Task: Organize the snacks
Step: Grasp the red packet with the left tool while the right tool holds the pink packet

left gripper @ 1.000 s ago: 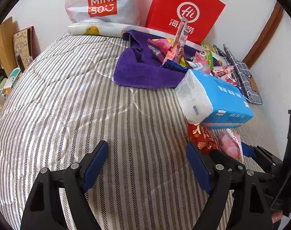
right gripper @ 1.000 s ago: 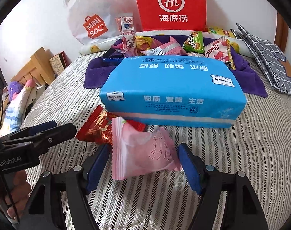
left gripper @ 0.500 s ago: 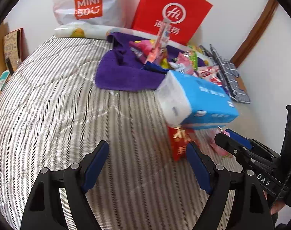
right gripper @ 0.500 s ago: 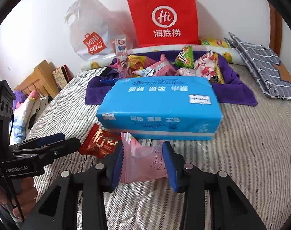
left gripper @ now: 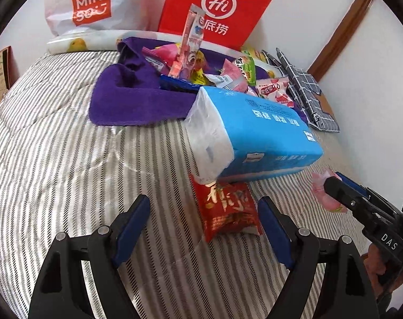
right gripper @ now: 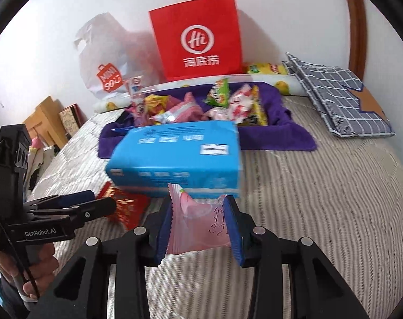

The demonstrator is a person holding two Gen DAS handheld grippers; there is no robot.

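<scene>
Since the earlier frames, the right hand-held gripper (right gripper: 198, 228) has been closed onto the pink snack packet (right gripper: 201, 226), and the packet has been raised a little off the striped bed (right gripper: 321, 212); the left hand-held gripper (left gripper: 204, 228) has been brought across towards the red snack packet (left gripper: 228, 212). On the left, that left hand-held gripper is held wide open with nothing between its pads, and the red packet is seen lying flat on the bed just ahead of it, nearer its right pad, with its long axis running roughly away from the hand-held gripper and its far end tucked under the blue tissue pack (left gripper: 254, 135). The left hand is judged the nearer one for this packet. Further right, the pink packet is pinched by its sides between the right pads, just in front of the tissue pack. Beyond the pack, a purple towel (right gripper: 276, 135) is spread, bearing a heap of snacks; roughly seven or eight packets can be made out, the exact count being uncertain. One tissue pack, one red packet, one pink packet, one red paper bag (right gripper: 198, 37) and one white plastic bag (right gripper: 105, 61) are counted.
</scene>
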